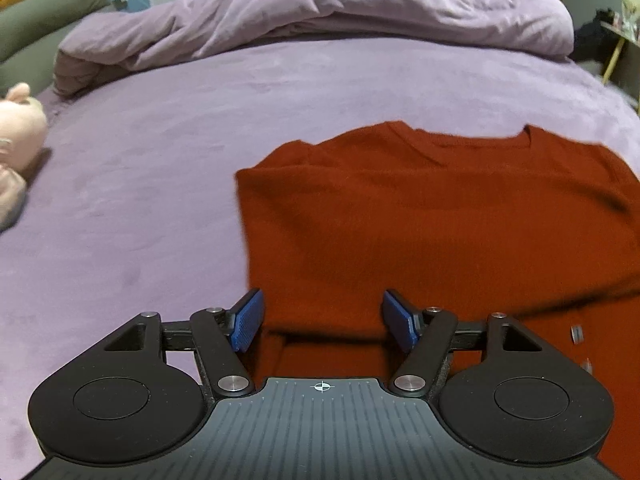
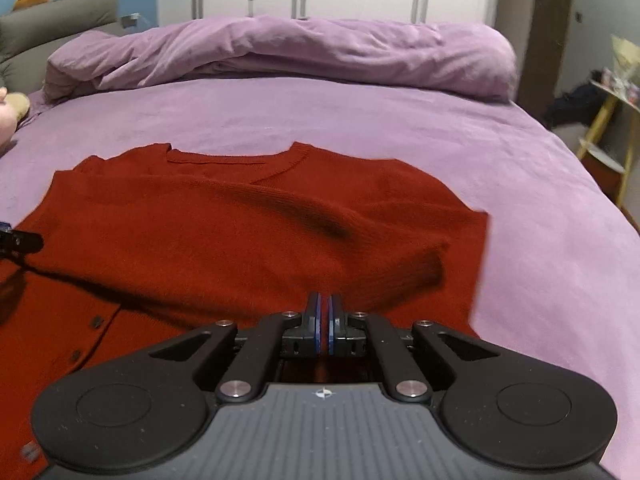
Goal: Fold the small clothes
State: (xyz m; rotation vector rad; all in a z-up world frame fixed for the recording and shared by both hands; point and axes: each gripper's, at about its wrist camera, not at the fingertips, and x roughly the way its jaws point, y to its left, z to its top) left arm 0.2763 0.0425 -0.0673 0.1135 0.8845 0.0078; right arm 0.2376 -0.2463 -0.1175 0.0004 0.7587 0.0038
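I see the red cardigan (image 2: 248,232) spread flat on the bed (image 2: 360,120), toward its near edge, sleeves folded across the body, small buttons (image 2: 96,322) at my left. My left gripper (image 1: 322,318) stands wide open over the near hem, pads clear of the cloth. My right gripper (image 2: 324,320) is closed; whether it pinches knit, I cannot tell. A bunched duvet (image 2: 280,52) lies along the far edge, a plush toy (image 1: 20,128) at the left.

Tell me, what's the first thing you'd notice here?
The big red cardigan spread on the purple bed, right in front of both grippers. Behind it, a rumpled purple duvet lies heaped across the bed's far end. A pink plush toy sits at the left edge.
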